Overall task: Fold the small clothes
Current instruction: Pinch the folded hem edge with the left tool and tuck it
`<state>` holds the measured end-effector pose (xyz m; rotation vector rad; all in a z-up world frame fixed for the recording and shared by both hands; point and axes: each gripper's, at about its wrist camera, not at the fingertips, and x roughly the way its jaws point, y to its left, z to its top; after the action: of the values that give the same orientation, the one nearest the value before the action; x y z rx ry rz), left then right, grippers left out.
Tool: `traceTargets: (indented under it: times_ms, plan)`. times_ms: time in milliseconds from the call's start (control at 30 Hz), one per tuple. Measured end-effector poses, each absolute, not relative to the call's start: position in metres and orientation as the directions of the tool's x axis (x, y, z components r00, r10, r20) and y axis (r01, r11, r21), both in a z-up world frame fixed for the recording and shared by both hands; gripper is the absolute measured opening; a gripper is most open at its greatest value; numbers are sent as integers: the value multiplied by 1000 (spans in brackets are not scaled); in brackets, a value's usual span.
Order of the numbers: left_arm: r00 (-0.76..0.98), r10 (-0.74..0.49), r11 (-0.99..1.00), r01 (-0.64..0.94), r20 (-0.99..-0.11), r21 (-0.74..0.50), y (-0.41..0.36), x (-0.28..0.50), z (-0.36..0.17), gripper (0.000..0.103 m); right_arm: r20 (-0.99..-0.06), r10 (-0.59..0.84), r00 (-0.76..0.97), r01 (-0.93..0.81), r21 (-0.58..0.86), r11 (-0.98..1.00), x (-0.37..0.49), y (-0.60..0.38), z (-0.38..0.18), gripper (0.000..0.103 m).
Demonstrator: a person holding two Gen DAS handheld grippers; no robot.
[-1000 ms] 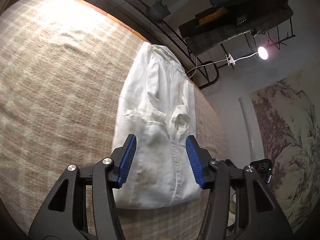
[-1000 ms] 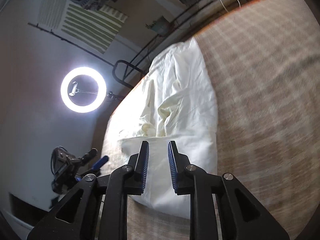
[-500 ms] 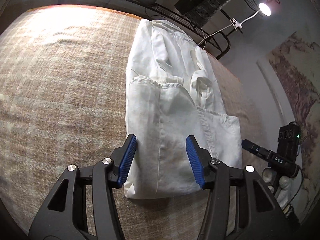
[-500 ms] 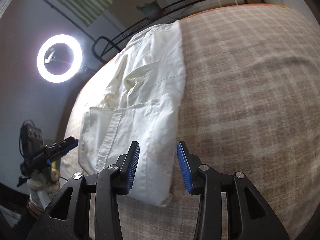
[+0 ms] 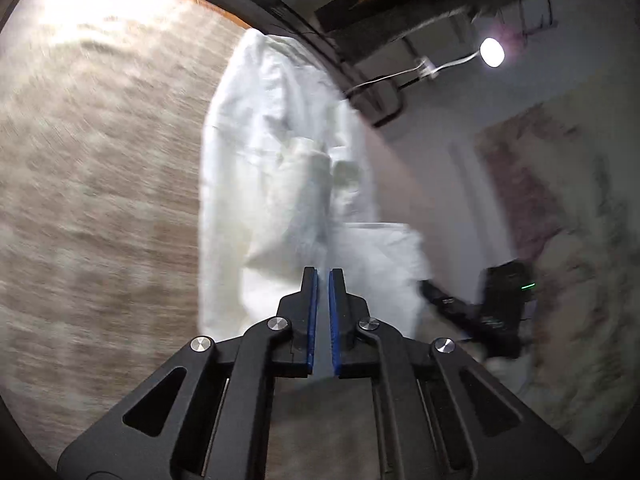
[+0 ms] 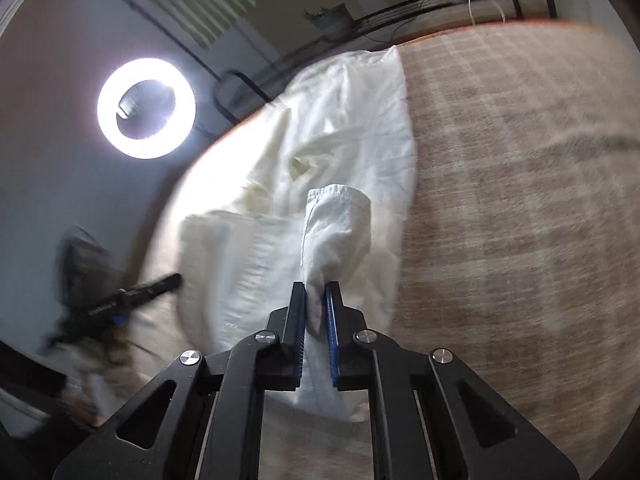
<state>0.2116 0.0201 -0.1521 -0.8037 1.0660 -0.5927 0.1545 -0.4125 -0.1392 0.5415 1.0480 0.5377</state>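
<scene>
A white shirt point(image 5: 280, 184) lies lengthwise on a beige checked cloth surface point(image 5: 100, 200), folded into a long strip. My left gripper point(image 5: 323, 276) is shut on the near hem of the shirt, with cloth between its blue pads. In the right wrist view the shirt point(image 6: 340, 140) runs away from me, and my right gripper point(image 6: 316, 292) is shut on a raised fold of its near edge point(image 6: 336, 232), which stands up in a loop above the fingers.
A ring light point(image 6: 146, 108) stands off the surface's left side, and a small lamp point(image 5: 492, 52) shines at the far right. A black device on a stand point(image 5: 492, 308) sits beside the near right edge. A dark metal rack point(image 5: 360, 12) runs behind the far edge.
Both grippers were open over the shirt's near hem half a second ago. Now both have closed on the cloth and lifted it. The views are motion-blurred.
</scene>
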Motion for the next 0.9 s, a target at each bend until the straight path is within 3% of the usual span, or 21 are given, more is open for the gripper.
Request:
traceTargets:
  times_ms: [67,200,267,333,433,500,600,733,800,900]
  plan:
    - [389,-739,613,48,-550,-789,26,215,-156,4,-620,670,408,-134,686,716,155,-423,-142,7]
    - [384,-641,701,-61,-665,-711,38,222,-180,5,-647,652,395,-108,672,733,159,-427,-153,7]
    - [385,-622,716,-74,-682,-695,39,221,-177,19,-669,633,389,-110,648,753,161,-421,-153,7]
    - [410,-572,762,-56,-710,-646,36,219,-163,50,-692,615,379,-124,621,774,162,-416,-149,11]
    - [468,-497,838,42,-731,-543,18,216,-136,56,-721,583,374,-149,574,805,161,-407,-141,12]
    - [466,-443,884,87,-766,-459,2,220,-133,56,-731,570,374,-166,552,817,159,-404,-140,12]
    - [419,-415,901,64,-808,-429,-8,229,-151,56,-764,533,364,-173,506,845,162,-396,-142,16]
    - [404,-406,908,80,-820,-411,-18,233,-165,15,-782,503,367,-189,467,864,163,-391,-141,19]
    - [405,-440,891,84,-801,-447,-17,231,-164,7,-786,495,370,-196,455,869,163,-391,-140,20]
    - [408,-530,827,58,-743,-559,-4,230,-159,5,-776,506,376,-204,463,862,162,-393,-140,19]
